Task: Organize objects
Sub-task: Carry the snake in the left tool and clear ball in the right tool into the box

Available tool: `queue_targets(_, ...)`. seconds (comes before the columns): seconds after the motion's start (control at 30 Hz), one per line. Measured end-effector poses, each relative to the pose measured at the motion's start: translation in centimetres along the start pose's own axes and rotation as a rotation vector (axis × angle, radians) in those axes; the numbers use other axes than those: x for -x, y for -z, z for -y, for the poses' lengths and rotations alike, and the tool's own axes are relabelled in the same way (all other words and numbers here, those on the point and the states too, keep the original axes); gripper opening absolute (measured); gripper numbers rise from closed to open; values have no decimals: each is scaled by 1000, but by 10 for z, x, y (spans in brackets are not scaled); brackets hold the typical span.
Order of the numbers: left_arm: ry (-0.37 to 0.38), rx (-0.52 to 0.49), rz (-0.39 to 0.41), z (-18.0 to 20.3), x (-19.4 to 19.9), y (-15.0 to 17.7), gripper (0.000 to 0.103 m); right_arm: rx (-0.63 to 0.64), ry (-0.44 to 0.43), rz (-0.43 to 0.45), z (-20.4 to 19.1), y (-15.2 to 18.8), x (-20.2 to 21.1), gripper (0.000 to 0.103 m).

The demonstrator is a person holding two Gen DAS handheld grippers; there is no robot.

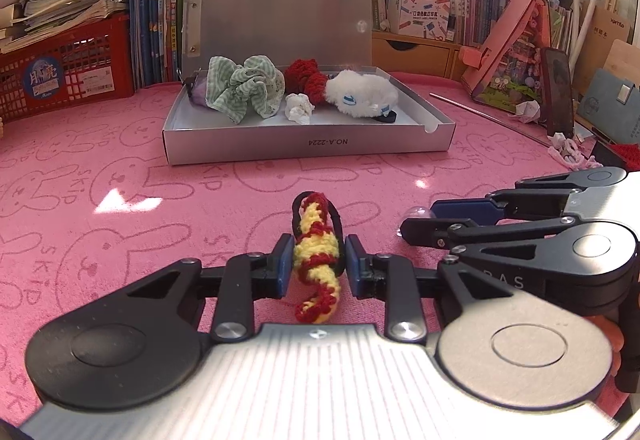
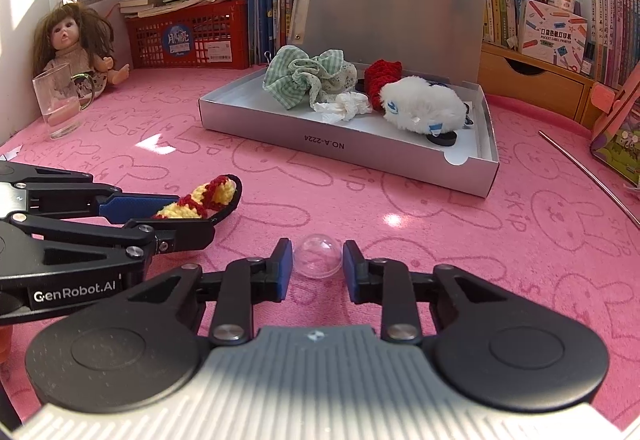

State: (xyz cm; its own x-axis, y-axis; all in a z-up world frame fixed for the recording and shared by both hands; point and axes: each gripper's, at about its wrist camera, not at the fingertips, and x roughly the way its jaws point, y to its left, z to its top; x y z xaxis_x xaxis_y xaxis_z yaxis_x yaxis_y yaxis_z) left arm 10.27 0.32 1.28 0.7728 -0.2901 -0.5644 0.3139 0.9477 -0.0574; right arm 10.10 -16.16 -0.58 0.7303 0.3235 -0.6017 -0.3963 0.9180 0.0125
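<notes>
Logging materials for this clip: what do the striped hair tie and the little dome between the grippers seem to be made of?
The hair tie, between the left gripper pads, looks like crocheted yarn, matte and fuzzy, yellow with red stitches, on a black elastic loop. The dome, between the right gripper pads, looks like clear glossy plastic, possibly glass: the pink cloth shows through it.

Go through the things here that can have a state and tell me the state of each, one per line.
Left tongs: shut on the crochet hair tie.
Right tongs: shut on the clear dome.
Silver box: open, lid upright.
Green scrunchie: inside the box.
White plush: inside the box.
Glass cup: upright on the pink cloth.
</notes>
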Motion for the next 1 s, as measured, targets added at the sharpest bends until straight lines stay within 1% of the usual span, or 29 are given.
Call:
queue_targets(0.47,0,21,9,-1,-4,-14,32,-52,35,20,14,-10,4,32)
queue_targets(0.67,-6,22,34,-1,-8,-27,32,-67,57,34,19,-15,5,32)
queue_targets(0.8,-15,40,62,-5,-19,-44,32,-80,85,58,24,-24,3,32)
queue_targets(0.9,-30,70,75,-11,-30,-61,32,-114,95,82,32,-38,0,32)
queue_targets(1.0,-57,75,95,-17,-44,-80,32,-159,95,103,42,-53,-4,32)
